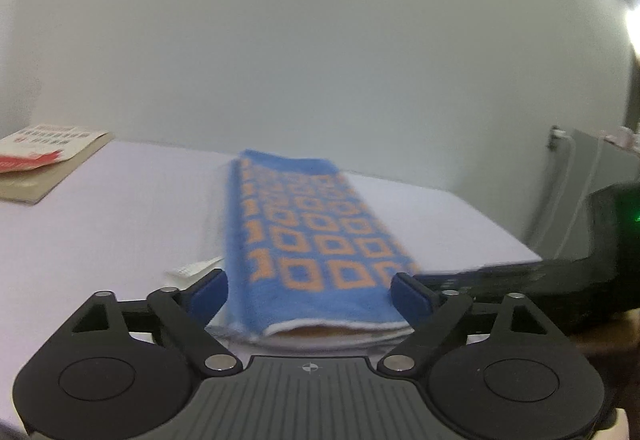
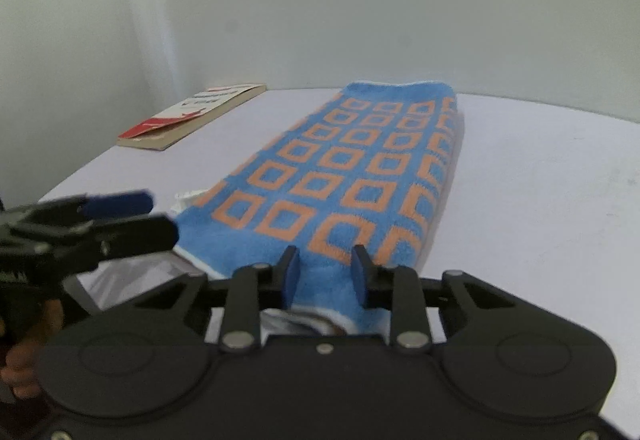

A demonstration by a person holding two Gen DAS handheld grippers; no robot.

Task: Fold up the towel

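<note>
A blue towel with orange squares (image 1: 316, 236) lies folded into a long strip on the white table, running away from me; it also shows in the right wrist view (image 2: 352, 168). My left gripper (image 1: 310, 290) is open, its blue-padded fingers standing either side of the towel's near end, just above it. My right gripper (image 2: 326, 272) has its jaws partly closed over the near right corner of the towel, with cloth between the pads. The left gripper also shows at the left of the right wrist view (image 2: 120, 216).
A book with a red and white cover (image 1: 40, 160) lies at the far left of the table (image 1: 120, 224), also in the right wrist view (image 2: 192, 116). A white tag (image 1: 192, 268) sticks out beside the towel. White wall behind; cables and a socket (image 1: 556, 138) to the right.
</note>
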